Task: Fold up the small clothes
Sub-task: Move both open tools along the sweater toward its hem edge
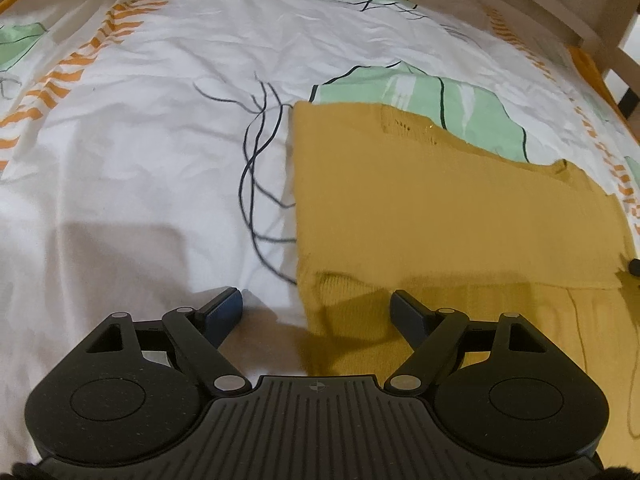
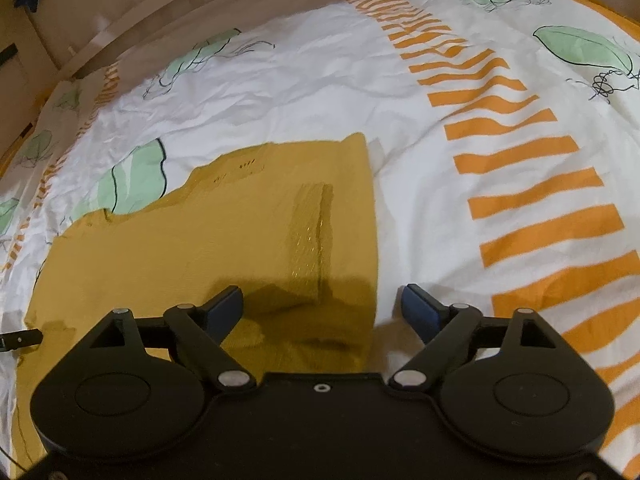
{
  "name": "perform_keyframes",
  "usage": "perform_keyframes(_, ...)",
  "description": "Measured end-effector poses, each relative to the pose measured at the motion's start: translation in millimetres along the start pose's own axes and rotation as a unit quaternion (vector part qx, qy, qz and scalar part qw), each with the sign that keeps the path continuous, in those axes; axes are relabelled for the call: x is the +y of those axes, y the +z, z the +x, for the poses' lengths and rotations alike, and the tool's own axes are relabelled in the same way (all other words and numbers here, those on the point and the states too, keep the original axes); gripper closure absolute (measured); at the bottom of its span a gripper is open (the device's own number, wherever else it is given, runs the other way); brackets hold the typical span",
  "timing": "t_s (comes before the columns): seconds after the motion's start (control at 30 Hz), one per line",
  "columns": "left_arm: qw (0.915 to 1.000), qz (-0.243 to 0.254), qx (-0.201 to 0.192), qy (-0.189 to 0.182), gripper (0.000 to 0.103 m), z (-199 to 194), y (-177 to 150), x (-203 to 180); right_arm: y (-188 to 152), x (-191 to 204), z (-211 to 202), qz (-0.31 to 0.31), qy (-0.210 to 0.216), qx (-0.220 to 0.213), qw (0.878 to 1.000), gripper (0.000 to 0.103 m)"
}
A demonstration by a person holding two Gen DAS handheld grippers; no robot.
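A mustard-yellow knitted garment (image 1: pixel 440 208) lies flat on the bed, partly folded, with a folded layer on top. In the left wrist view my left gripper (image 1: pixel 316 308) is open and empty, hovering over the garment's near left edge; its right finger is over the cloth, its left finger over the sheet. In the right wrist view the same garment (image 2: pixel 224 232) fills the lower left, with a shiny ribbed strip (image 2: pixel 312 232). My right gripper (image 2: pixel 322 306) is open and empty over the garment's near right edge.
The bed is covered by a white sheet (image 1: pixel 160 120) with green leaf prints and orange stripes (image 2: pixel 532 184). A wooden bed frame (image 1: pixel 560 0) runs along the far side. The tip of the other gripper (image 2: pixel 20 338) shows at the left edge.
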State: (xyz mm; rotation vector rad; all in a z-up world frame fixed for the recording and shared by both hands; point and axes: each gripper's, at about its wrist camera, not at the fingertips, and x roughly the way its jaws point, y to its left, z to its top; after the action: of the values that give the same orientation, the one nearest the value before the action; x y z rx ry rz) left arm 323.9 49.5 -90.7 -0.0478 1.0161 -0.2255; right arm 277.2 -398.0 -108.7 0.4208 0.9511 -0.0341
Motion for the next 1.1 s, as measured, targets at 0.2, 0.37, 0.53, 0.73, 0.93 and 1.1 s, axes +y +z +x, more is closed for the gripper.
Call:
perform_keyframes(0.2,1.0,0.004,0.006,-0.003,0.023,-13,-15,1,-7,-2,-17,0.01,0.016,0.007,1.0,0.015)
perform_keyframes(0.37,0.9999,0.011,0.01,-0.009,0.023,-28,-31,2,-15,3,-42,0.002,0.014,-0.009,1.0,0.015)
perform_keyframes(0.53,0.9997,-0.01,0.013,-0.018,0.023,-46,-54,11,-25,16,-75,0.005,0.028,-0.042,0.999,0.015)
perform_keyframes(0.73,0.9994,-0.023,0.009,-0.022,0.024,-70,-89,18,-48,31,-122,-0.017,0.037,-0.077,0.996,0.014)
perform_keyframes(0.93,0.9982,-0.043,-0.004,-0.043,0.024,-104,-122,25,-85,29,-163,-0.012,0.045,-0.096,0.994,0.014)
perform_keyframes(1.1,0.9968,-0.054,-0.005,-0.059,0.024,-121,-152,22,-119,24,-183,-0.003,0.04,-0.097,0.994,0.007)
